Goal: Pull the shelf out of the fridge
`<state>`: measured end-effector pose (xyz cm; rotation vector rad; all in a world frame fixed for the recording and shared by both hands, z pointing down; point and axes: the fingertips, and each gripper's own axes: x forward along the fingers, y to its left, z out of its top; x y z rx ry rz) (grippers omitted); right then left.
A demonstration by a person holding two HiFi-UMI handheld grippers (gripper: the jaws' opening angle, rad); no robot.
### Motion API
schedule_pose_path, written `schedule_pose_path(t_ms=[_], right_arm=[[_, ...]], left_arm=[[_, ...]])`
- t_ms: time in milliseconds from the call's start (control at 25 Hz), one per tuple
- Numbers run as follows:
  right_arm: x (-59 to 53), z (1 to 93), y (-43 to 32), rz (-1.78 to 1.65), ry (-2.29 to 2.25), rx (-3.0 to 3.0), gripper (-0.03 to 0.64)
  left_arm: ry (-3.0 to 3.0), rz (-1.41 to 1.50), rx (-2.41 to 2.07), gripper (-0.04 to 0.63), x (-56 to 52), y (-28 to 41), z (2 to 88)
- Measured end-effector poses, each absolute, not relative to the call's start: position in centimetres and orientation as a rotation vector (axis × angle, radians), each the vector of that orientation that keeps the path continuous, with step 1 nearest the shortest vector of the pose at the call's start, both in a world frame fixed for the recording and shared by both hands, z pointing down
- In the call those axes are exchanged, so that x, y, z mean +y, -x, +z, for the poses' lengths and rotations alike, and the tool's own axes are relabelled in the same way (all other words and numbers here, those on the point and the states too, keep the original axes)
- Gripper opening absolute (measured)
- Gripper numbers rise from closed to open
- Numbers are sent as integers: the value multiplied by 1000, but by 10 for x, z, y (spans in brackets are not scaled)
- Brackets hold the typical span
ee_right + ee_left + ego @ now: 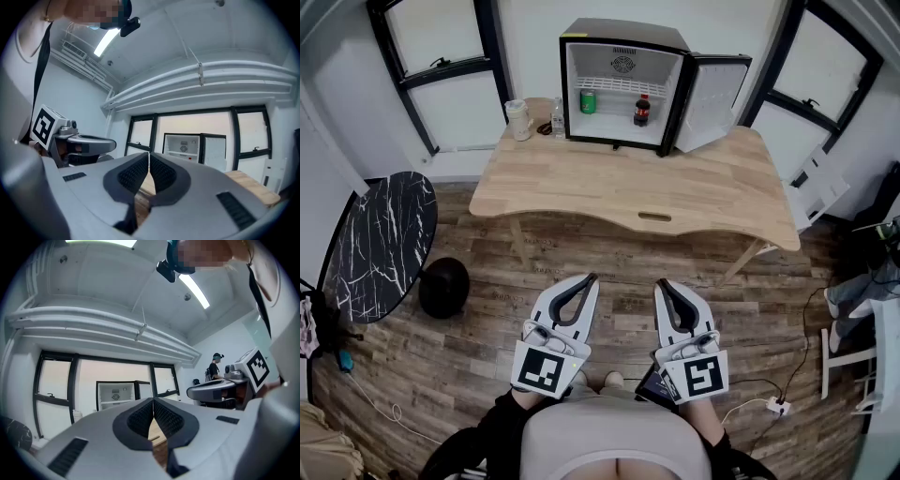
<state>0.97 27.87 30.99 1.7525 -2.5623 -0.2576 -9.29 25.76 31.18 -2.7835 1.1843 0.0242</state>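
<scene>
A small black fridge (623, 84) stands at the back of a wooden table (675, 192), its door (712, 101) swung open to the right. Inside, a white wire shelf (619, 85) spans the upper part, with a green can (588, 101) and a dark bottle (642, 110) on the fridge floor below it. My left gripper (592, 278) and right gripper (662, 284) are both shut and empty, held close to my body over the floor, well short of the table. The fridge (115, 394) shows far off in the left gripper view, and the fridge (187, 146) likewise in the right gripper view.
A pale cup (518, 119) and a clear bottle (557, 118) stand left of the fridge. A round black marble side table (380, 244) is at the left. A white chair (816, 197) and cables lie at the right. A person (214, 369) stands far off.
</scene>
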Motion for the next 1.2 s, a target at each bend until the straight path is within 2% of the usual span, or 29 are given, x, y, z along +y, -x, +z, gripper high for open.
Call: schedule_pose_path(t_ms=[1200], right_arm=[[250, 309, -42, -233, -1733, -2550, 37]], left_arm=[[2762, 24, 1235, 8, 236, 49, 317]])
